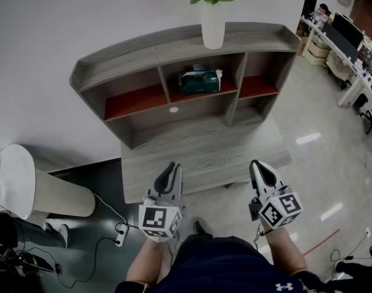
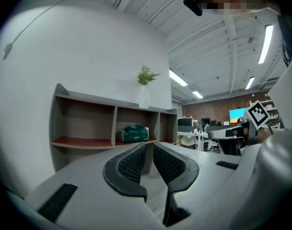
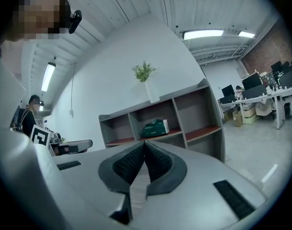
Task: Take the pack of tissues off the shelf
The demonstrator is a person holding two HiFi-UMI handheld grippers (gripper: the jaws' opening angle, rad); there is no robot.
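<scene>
The green pack of tissues (image 1: pixel 200 80) lies in the middle compartment of the grey shelf unit (image 1: pixel 143 54), on its red-lined board. It also shows as the tissue pack (image 2: pixel 134 133) in the left gripper view and the tissue pack (image 3: pixel 154 127) in the right gripper view. My left gripper (image 1: pixel 171 170) and right gripper (image 1: pixel 257 166) hover side by side, well short of the shelf, both pointing at it. The left gripper (image 2: pixel 149 145) shows a narrow slit between its tips, with nothing in it. The right gripper (image 3: pixel 144 143) has its tips touching and holds nothing.
A white vase with a green plant (image 1: pixel 212 23) stands on the shelf top, above the tissues. A low grey table (image 1: pixel 204 157) lies under the grippers. A white round stand (image 1: pixel 14 179) is at the left, a power strip with cables (image 1: pixel 120 234) is on the floor, and office desks (image 1: pixel 350 47) are at the right.
</scene>
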